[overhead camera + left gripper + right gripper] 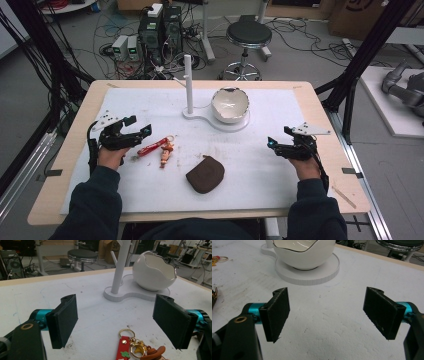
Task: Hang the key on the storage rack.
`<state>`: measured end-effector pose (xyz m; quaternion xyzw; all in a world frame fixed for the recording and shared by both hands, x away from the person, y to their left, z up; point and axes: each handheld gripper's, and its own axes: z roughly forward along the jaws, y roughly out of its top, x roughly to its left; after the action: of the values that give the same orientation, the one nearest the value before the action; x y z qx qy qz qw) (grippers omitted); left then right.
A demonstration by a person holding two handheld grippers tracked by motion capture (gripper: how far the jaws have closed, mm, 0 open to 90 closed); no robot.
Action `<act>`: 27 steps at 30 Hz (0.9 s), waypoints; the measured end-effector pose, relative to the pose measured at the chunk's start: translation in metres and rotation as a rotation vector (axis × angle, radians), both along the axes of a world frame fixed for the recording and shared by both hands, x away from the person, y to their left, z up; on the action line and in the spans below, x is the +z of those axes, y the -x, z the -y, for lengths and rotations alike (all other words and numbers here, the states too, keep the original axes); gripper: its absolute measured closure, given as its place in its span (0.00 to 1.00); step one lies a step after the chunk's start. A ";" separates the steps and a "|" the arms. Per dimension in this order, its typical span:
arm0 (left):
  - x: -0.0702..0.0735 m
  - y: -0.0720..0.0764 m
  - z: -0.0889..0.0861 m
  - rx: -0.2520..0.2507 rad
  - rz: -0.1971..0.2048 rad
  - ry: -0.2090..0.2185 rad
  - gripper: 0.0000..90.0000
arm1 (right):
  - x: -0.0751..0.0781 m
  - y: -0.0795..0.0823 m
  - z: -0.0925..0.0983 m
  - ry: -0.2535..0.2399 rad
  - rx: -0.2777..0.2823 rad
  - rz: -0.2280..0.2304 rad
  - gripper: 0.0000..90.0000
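Observation:
A keychain with a red strap, gold rings and an orange figure lies on the white mat, just right of my left gripper. In the left gripper view the keychain sits low between the wide-apart jaws of the left gripper, untouched. A brown pouch lies near the front middle. A white egg-shaped bowl stands on a white base with an upright post. My right gripper hovers open at the right, and the bowl is ahead of the right gripper.
The wooden table's edge frames the mat. A black stool, computers and cables stand on the floor behind the table. A black frame post rises at the right.

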<state>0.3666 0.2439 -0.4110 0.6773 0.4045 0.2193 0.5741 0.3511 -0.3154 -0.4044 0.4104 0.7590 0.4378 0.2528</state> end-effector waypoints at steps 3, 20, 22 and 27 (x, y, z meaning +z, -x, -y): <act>-0.001 -0.002 0.001 0.010 -0.002 0.017 0.22 | 0.000 0.001 0.000 -0.004 0.001 -0.002 0.24; -0.009 -0.005 0.014 -0.077 -0.134 -0.031 0.33 | -0.004 0.002 -0.005 0.030 0.023 -0.027 0.24; -0.013 -0.005 0.022 -0.157 -0.197 -0.051 0.42 | -0.005 0.002 -0.007 0.044 0.027 -0.032 0.24; -0.017 -0.002 0.037 -0.238 -0.288 -0.119 0.44 | -0.003 0.003 -0.013 0.039 0.037 -0.027 0.24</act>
<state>0.3689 0.2070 -0.4275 0.7775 0.3859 0.0741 0.4911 0.3477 -0.3026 -0.4072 0.3972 0.7781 0.4221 0.2422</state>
